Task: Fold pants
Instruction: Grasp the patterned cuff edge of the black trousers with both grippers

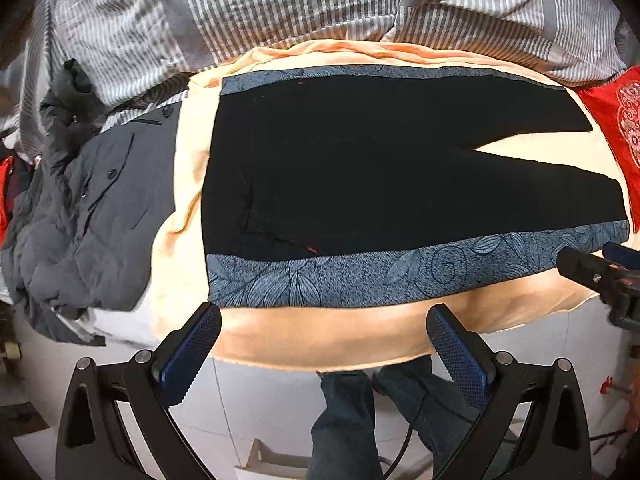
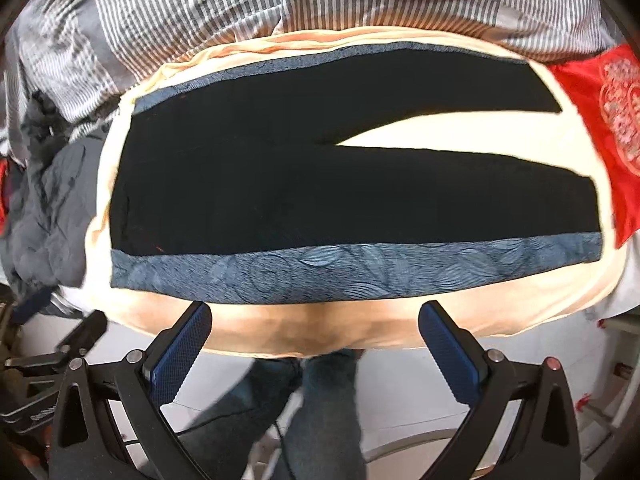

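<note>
Black pants (image 1: 360, 168) with blue leaf-patterned side stripes lie flat on a peach sheet (image 1: 320, 340), waist to the left, the two legs splitting apart toward the right. The same pants (image 2: 320, 184) fill the middle of the right wrist view. My left gripper (image 1: 324, 320) hangs open in front of the bed's near edge, below the near blue stripe (image 1: 400, 272), touching nothing. My right gripper (image 2: 316, 318) is open too, just short of the near stripe (image 2: 360, 272). Part of the right gripper (image 1: 600, 276) shows at the right edge of the left wrist view.
A grey jacket (image 1: 92, 208) is heaped left of the waist. A striped grey duvet (image 1: 280, 12) lies bunched behind the pants. A red embroidered cloth (image 1: 616, 120) sits past the leg ends. A person's jeans-clad legs (image 1: 352, 420) stand on the pale tiled floor below the bed edge.
</note>
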